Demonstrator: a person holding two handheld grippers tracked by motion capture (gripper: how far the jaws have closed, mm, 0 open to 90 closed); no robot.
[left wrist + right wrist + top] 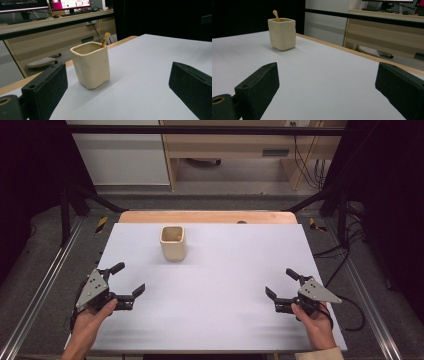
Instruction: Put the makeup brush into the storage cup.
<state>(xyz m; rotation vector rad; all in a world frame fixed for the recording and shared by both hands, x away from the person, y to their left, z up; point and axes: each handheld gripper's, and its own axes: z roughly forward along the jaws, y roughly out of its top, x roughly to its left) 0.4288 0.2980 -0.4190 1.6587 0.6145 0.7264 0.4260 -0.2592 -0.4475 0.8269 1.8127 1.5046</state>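
Observation:
A cream square cup (173, 242) stands upright on the white table sheet (215, 290), toward the back and left of centre. A thin wooden stick with a round tip (105, 40) leans inside the cup (91, 65), poking above the rim; the same stick (276, 14) rises from the cup (282, 33) in the right gripper view. My left gripper (128, 279) rests near the table's left front, open, nothing between its jaws. My right gripper (281, 284) sits at the right front, open and empty as well. Both are well short of the cup.
A wooden strip (207, 216) edges the table's far side. Black frame bars and cables (345, 240) run along both sides. A desk (50, 25) with monitors (70, 3) stands beyond the table.

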